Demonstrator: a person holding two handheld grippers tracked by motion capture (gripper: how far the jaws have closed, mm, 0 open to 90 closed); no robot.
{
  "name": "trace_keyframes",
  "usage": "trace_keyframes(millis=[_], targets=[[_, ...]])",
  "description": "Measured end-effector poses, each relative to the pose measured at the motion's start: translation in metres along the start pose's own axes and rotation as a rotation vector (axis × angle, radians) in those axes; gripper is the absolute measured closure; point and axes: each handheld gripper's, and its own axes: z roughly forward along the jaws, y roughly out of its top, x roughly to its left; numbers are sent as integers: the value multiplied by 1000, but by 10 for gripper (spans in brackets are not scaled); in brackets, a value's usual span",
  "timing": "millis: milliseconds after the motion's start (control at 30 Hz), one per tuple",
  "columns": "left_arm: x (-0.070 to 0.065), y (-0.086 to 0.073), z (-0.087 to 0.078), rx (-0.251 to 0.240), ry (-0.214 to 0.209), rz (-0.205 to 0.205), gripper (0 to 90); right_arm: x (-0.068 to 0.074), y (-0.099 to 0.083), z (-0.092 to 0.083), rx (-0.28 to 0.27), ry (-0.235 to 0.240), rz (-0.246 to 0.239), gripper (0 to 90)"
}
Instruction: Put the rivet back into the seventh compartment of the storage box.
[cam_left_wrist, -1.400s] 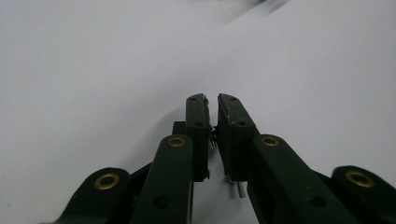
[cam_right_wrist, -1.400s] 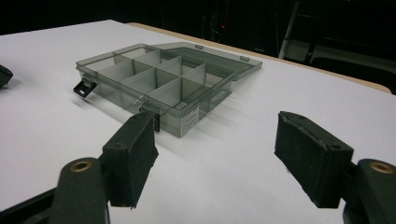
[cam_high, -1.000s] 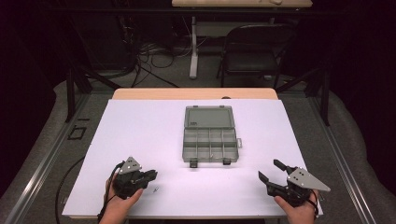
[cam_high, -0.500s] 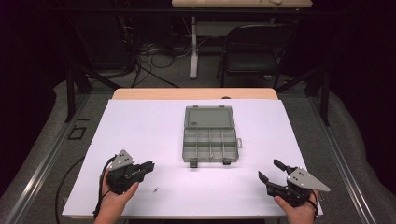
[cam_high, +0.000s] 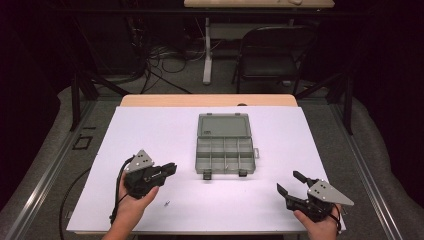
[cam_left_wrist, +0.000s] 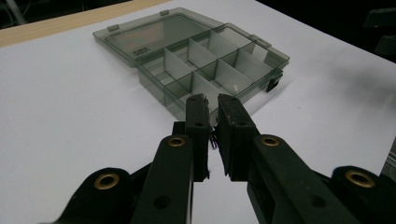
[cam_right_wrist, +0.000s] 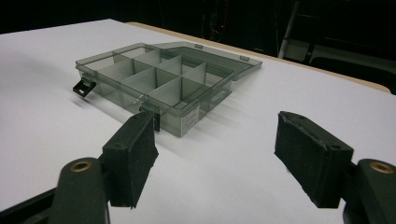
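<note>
A grey see-through compartment box (cam_high: 225, 156) lies open mid-table, its lid (cam_high: 223, 125) folded flat behind it. The box (cam_left_wrist: 205, 65) is just ahead of my left gripper (cam_left_wrist: 212, 100). That gripper (cam_high: 172, 167) hangs above the sheet, left of the box's front, and is shut. A tiny dark metal piece (cam_left_wrist: 213, 141) is pinched in the slit between its pads. A second tiny piece (cam_high: 166, 203) lies on the sheet below that hand. My right gripper (cam_high: 288, 182) rests near the front right edge. In its own view the right gripper (cam_right_wrist: 215, 135) is open and holds nothing, facing the box (cam_right_wrist: 159, 88).
A white sheet (cam_high: 150, 130) covers the table, and a wooden edge (cam_high: 210, 100) shows at the back. One front compartment holds a thin small part (cam_high: 227, 167). Two black latches (cam_high: 206, 175) hang off the box front. A chair (cam_high: 267, 60) and cables stand beyond the table.
My left gripper has lifted off the sheet, still shut, and drifted slightly toward the box. The loose piece on the sheet and the right gripper have stayed put.
</note>
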Motion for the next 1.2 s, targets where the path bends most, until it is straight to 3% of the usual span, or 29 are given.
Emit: trace_keyframes(millis=[633,1000,1200], targets=[[-18,40,42,-2,-78,45,828,-1,0,-1,-3,-5,5,283],[-35,60,81,2,-136,42,828,-1,0,-1,-7,-2,11,283],[-41,66,94,-2,-155,37,828,-1,0,-2,-6,-1,6,283]])
